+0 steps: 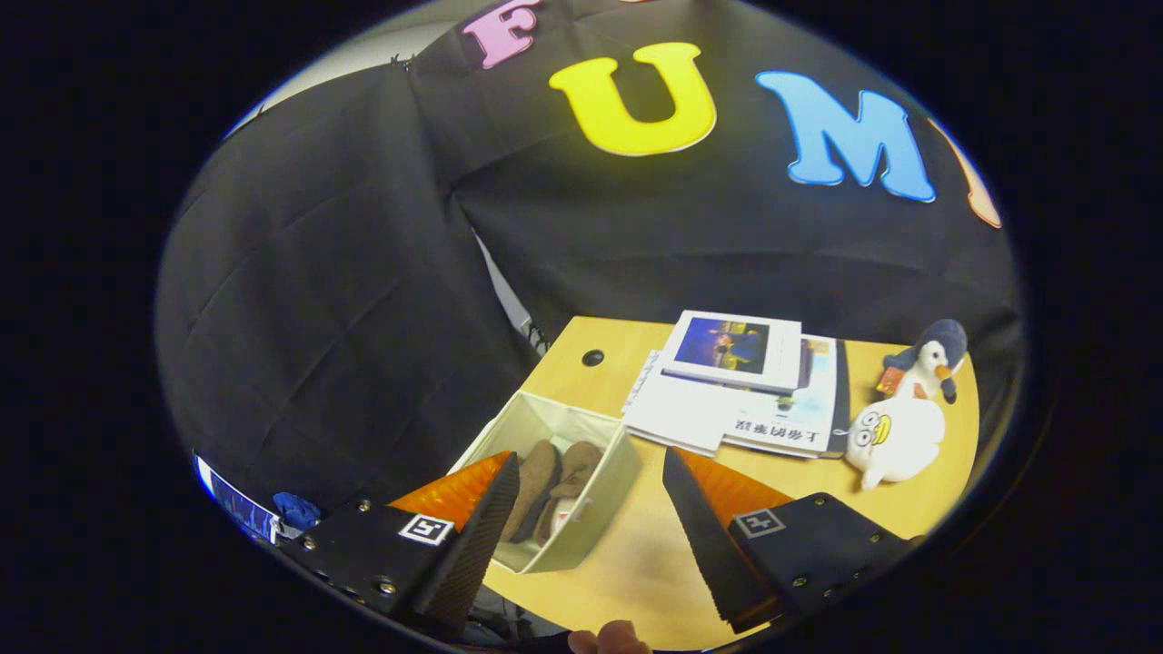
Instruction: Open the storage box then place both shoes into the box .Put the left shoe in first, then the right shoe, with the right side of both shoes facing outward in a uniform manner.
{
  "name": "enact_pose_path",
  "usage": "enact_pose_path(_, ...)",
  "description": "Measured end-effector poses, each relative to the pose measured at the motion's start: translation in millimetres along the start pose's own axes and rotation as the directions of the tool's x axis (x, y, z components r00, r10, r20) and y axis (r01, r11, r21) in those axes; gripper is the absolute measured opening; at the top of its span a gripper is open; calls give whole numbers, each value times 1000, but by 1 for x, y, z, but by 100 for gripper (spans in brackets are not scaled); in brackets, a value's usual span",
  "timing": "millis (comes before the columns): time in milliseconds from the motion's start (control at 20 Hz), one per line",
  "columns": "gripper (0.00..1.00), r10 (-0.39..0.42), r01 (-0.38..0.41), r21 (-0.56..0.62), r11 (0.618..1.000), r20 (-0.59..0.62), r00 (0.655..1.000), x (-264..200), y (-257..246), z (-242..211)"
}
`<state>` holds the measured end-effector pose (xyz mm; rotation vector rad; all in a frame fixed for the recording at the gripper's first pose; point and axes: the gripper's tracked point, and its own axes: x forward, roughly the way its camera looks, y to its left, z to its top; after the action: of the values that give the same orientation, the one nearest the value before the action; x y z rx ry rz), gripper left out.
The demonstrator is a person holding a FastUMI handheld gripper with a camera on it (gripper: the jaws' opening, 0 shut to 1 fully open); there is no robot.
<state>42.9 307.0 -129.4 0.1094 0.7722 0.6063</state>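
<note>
The gripper is hovering above the table with its fingers spread wide and gripping nothing. Between the fingertips, just ahead of them, the storage box is sitting open, its pale walls standing up and no lid on it. Inside it, two brown shoes are lying side by side, toes pointing toward twelve o'clock. Which one is the left and which way their right sides are facing, I cannot tell from here.

From the box, at about one o'clock, a stack of books is resting on the table. At about three o'clock a white plush toy is lying near the table's edge, and a small penguin toy is standing just behind it. A fingertip is showing at six o'clock, beneath the fingers.

To my eye the task is looking essentially done: box open, both shoes in. Only the orientation check seems to be left.
</note>
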Motion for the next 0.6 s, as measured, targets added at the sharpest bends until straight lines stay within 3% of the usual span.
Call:
enact_pose_path(150,96,-104,110,-30,993,149,983,-40,-43,21)
enact_pose_path(350,96,-205,227,-33,973,317,926,-87,-84,42)
enact_pose_path(450,96,-240,263,-4,965,398,886,-111,-103,49)
enact_pose_path(600,96,-291,311,55,949,539,791,-147,-140,62)
